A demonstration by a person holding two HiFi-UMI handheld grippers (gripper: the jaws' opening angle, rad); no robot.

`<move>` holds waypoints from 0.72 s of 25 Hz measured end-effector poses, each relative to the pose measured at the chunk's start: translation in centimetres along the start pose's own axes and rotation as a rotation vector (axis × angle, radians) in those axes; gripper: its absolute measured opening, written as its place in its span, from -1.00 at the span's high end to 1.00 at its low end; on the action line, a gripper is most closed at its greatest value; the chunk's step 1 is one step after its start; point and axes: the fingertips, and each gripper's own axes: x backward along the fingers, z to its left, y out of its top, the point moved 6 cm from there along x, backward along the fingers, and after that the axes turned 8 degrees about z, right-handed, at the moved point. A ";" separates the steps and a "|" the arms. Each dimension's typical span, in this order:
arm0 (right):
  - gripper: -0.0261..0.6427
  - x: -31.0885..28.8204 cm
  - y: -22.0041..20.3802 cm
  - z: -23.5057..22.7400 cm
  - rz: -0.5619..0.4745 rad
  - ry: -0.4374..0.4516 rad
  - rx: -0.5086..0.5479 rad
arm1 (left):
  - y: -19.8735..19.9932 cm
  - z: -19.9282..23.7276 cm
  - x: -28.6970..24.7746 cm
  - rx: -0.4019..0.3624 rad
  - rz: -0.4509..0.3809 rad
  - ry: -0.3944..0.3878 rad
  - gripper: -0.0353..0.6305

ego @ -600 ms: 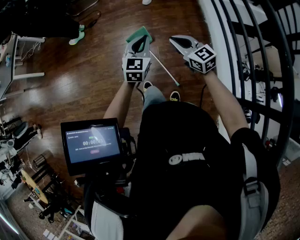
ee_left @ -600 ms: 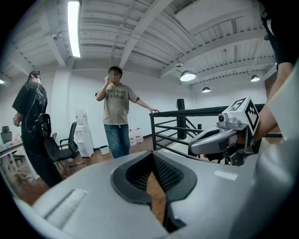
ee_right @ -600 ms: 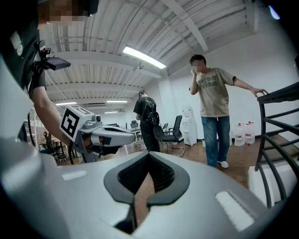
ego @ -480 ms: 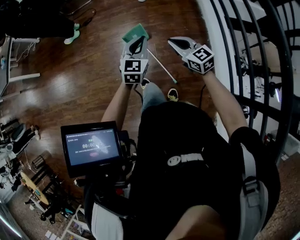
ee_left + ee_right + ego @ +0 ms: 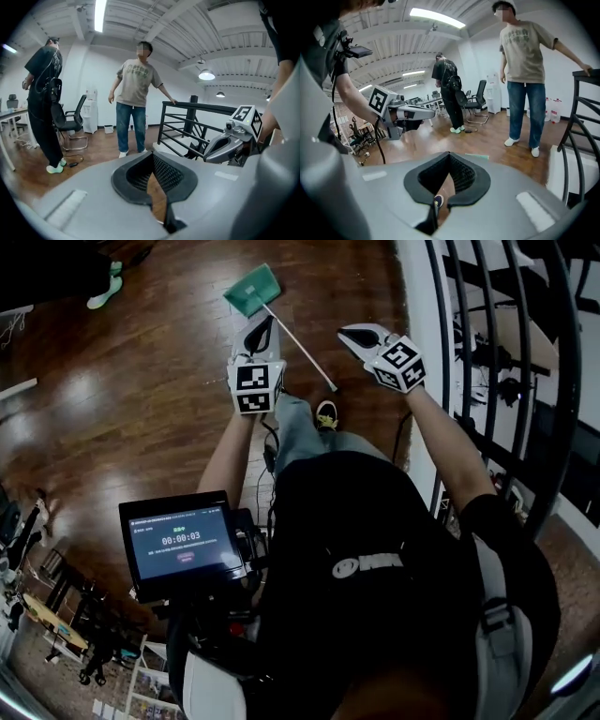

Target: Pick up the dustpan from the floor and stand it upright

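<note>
The dustpan [image 5: 253, 289] is green with a long white handle [image 5: 305, 352]. It lies flat on the wooden floor at the top of the head view, the handle running down-right between my two grippers. My left gripper [image 5: 255, 332] hovers just below the pan, shut and empty. My right gripper [image 5: 361, 337] is held to the right of the handle, also shut with nothing in it. In the right gripper view a green sliver of the dustpan [image 5: 477, 156] shows on the floor beyond the jaws, and the left gripper [image 5: 410, 112] is at the left.
A black railing [image 5: 487, 352] and a white ledge [image 5: 422, 296] run along the right. A person in a beige shirt [image 5: 136, 93] and another in black [image 5: 44, 93] stand ahead, near an office chair [image 5: 70, 124]. A tablet screen [image 5: 183, 540] hangs at my chest.
The view has shifted, so the dustpan now shows whole, farther up and clear of the left gripper. Both grippers stay raised and shut, a little closer to the handle.
</note>
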 end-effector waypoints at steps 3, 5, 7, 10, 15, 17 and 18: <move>0.91 -2.6 -1.3 -1.9 0.094 0.037 0.019 | -2.0 1.4 -2.7 0.064 0.039 -0.003 0.83; 0.91 -6.1 -2.6 -4.4 0.171 0.069 0.021 | -4.1 3.4 -6.3 0.107 0.081 -0.005 0.83; 0.91 -8.8 -3.5 -5.4 0.227 0.096 0.035 | -6.0 4.7 -8.0 0.143 0.119 -0.002 0.83; 0.91 -11.1 -5.4 -4.8 0.255 0.157 0.014 | -8.7 4.8 -7.5 0.175 0.155 0.012 0.83; 0.91 -20.4 -17.5 -10.9 0.353 0.296 -0.066 | -17.1 4.1 -12.8 0.203 0.247 0.114 0.83; 0.91 -24.1 -21.4 -13.0 0.386 0.319 -0.054 | -19.9 4.1 -14.5 0.216 0.240 0.157 0.83; 0.91 -25.0 -23.2 -12.7 0.396 0.329 -0.066 | -21.4 3.7 -14.4 0.226 0.241 0.166 0.83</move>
